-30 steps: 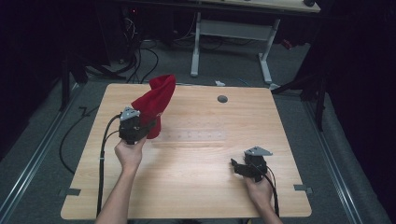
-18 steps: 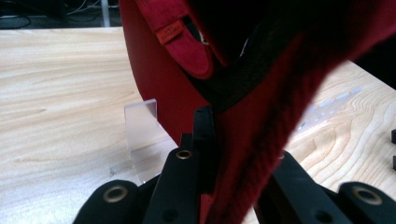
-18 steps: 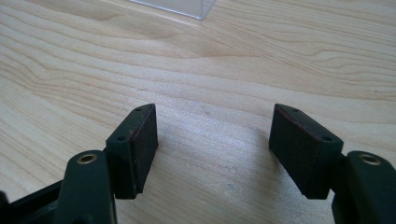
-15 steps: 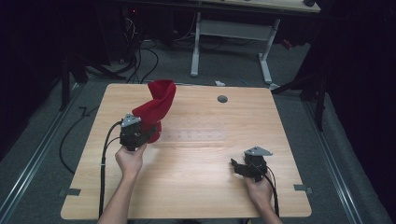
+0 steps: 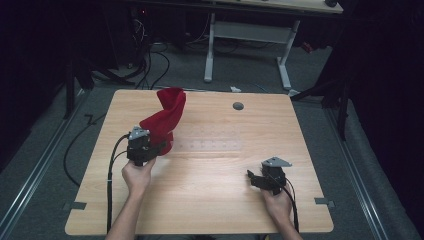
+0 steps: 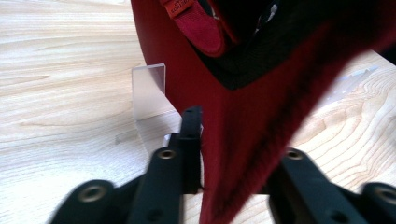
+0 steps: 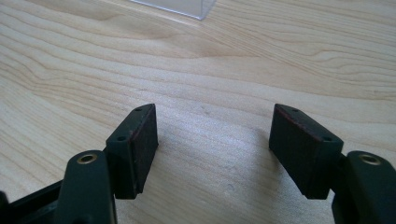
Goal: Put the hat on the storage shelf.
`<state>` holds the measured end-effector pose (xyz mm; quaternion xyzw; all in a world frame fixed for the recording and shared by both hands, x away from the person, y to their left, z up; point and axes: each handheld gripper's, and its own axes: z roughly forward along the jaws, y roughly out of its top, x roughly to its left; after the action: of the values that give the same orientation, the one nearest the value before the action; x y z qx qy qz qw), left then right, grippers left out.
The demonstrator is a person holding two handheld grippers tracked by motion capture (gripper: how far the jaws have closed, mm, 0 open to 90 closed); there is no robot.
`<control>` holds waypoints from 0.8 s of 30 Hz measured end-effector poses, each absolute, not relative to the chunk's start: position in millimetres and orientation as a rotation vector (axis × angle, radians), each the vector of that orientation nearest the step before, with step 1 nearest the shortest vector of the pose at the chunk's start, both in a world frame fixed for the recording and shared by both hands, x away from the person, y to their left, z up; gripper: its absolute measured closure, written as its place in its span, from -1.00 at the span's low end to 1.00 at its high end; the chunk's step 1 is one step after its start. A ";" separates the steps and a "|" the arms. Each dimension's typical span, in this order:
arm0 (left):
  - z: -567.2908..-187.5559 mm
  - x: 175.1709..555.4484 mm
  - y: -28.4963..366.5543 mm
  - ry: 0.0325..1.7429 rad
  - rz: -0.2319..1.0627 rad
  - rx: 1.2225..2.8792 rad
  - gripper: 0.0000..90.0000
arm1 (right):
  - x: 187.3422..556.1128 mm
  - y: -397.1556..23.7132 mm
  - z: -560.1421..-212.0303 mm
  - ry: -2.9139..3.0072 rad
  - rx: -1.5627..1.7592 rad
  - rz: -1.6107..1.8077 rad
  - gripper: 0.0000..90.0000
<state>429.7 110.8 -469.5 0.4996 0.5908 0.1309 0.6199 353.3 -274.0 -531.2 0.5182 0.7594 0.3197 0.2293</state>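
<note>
A red cap [image 5: 167,117] with a dark lining stands bunched upright on the left half of the wooden table [image 5: 215,200]. My left gripper [image 5: 161,146] sits at its near lower edge. In the left gripper view the cap's red fabric [image 6: 233,140] hangs between the jaws beside the left pad [image 6: 191,135] and hides the right pad. These jaws have just been opening with the fabric still between them. My right gripper [image 5: 254,178] rests low at the near right with its jaws apart over bare wood [image 7: 212,149], far from the cap.
A clear plastic stand [image 6: 148,93] sits on the table just behind the cap, and its edge [image 7: 177,7] lies ahead of the right gripper. A small grey disc [image 5: 238,106] lies near the far edge. Black cables trail off the left side.
My left gripper has drawn slightly toward the near edge, and the red cap has stretched taller and twisted. The right hand has stayed still.
</note>
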 end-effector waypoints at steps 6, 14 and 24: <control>-466.2 426.9 114.7 1.375 0.307 1.152 0.22 | 353.3 -274.0 -531.2 2.090 1.426 0.880 -0.27; -461.2 417.4 117.3 1.373 0.333 1.185 0.05 | 353.2 -273.9 -531.2 2.091 1.427 0.881 -0.28; -464.9 405.2 129.6 1.382 0.343 1.153 -0.02 | 353.2 -273.9 -531.2 2.091 1.427 0.880 -0.28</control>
<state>405.2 129.6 -464.9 0.4992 0.5982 0.1486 0.6090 353.2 -273.9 -531.2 0.5184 0.7594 0.3197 0.2287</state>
